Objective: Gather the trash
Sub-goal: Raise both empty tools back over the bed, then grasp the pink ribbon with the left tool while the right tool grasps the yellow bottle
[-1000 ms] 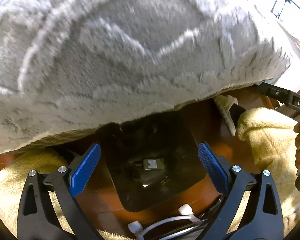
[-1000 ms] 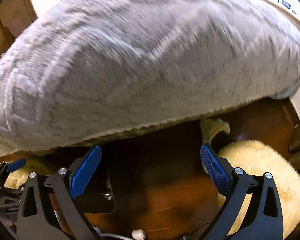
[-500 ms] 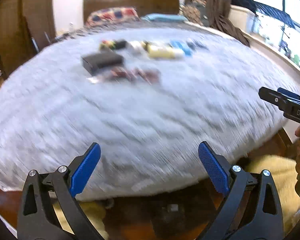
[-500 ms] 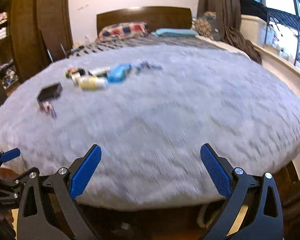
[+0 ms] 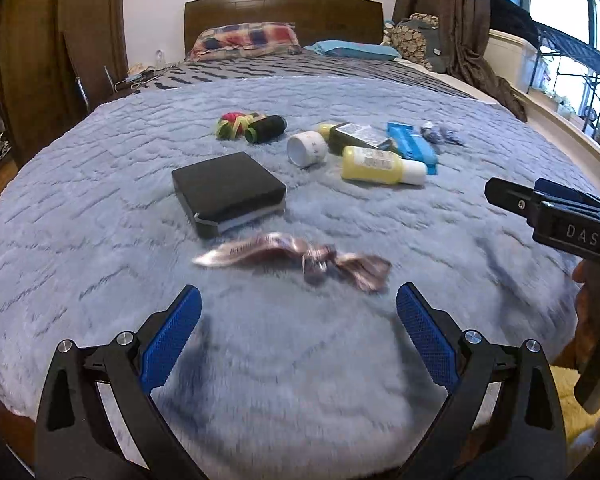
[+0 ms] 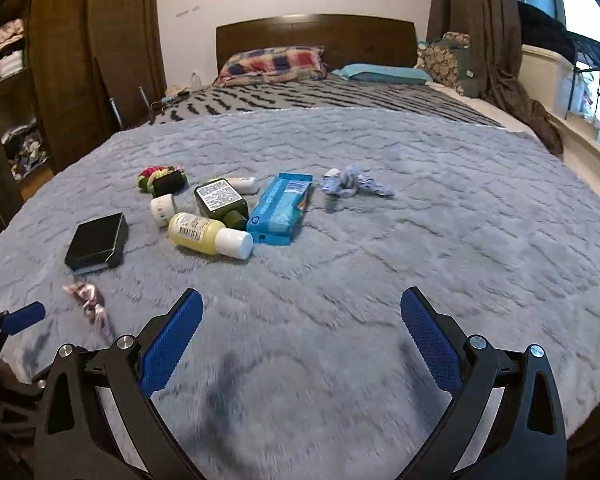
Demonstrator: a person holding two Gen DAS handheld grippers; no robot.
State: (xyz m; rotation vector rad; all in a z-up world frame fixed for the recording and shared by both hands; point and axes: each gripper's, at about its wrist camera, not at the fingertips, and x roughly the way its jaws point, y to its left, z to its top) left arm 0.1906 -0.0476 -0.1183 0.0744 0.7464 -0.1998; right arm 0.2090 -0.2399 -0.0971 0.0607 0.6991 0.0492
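Note:
A crumpled shiny brown wrapper (image 5: 296,256) lies on the grey fluffy blanket (image 5: 100,216), just beyond my open, empty left gripper (image 5: 298,320); it also shows at the left of the right wrist view (image 6: 90,300). A crumpled blue-white wad (image 6: 350,184) lies farther back, also in the left wrist view (image 5: 440,134). A blue packet (image 6: 282,208), a yellow bottle (image 6: 208,234), a dark green bottle (image 6: 222,202) and a white cup (image 6: 162,210) lie in a cluster. My right gripper (image 6: 302,324) is open and empty above the blanket (image 6: 460,220).
A black box (image 5: 228,192) lies behind the wrapper. A colourful bundle with a black roll (image 5: 252,126) lies farther back. Pillows (image 5: 246,40) and a wooden headboard (image 5: 284,8) are behind. The right gripper's body (image 5: 560,216) enters at the right edge.
Both cameras have swung up from the floor and the bed's edge to look across the bed top. Both grippers stay open.

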